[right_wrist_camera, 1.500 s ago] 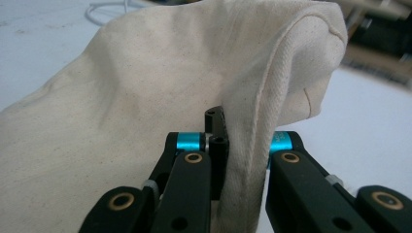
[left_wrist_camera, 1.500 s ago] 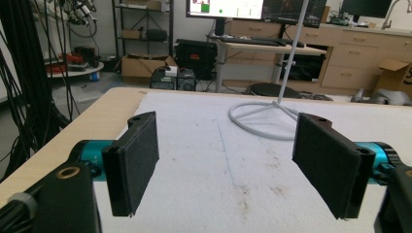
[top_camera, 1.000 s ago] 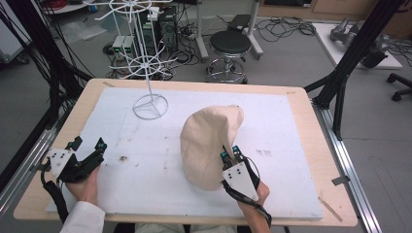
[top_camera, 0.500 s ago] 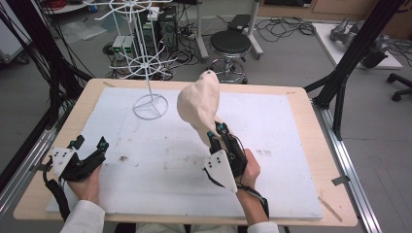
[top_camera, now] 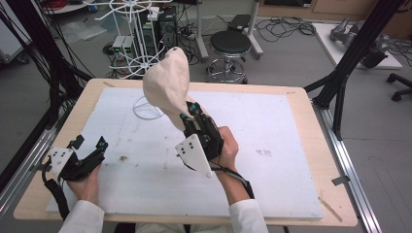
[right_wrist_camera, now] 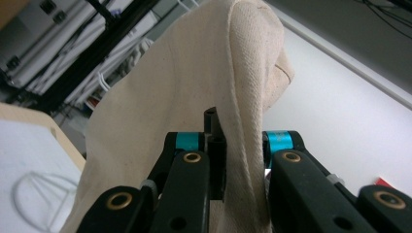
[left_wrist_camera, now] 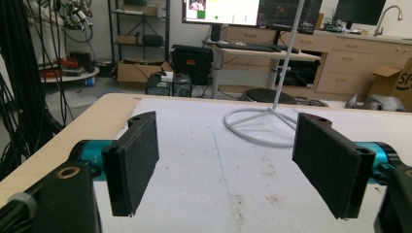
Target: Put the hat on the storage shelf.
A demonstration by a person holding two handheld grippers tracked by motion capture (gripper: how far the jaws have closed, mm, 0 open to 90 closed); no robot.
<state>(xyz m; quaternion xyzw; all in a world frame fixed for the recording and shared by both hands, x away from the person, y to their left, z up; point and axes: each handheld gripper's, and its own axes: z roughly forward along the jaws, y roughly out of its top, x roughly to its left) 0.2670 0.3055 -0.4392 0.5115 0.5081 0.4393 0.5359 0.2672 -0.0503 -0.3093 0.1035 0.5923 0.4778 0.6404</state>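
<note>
High view is showing the right tool (top_camera: 190, 114) gripping a cream cloth (top_camera: 167, 85) and holding it up above the white tabletop (top_camera: 272, 165), near a white wire stand (top_camera: 145, 104). Right gripper view is showing its jaws closing tight on a fold of the cloth (right_wrist_camera: 194, 97). Left tool (top_camera: 90, 150) is resting low over the tabletop's left side, jaws gaping wide, holding nothing.

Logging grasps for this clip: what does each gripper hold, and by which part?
The right gripper is shut on the cream cloth hat, pinching a fold at its lower edge. The left gripper is open, holding nothing.
</note>
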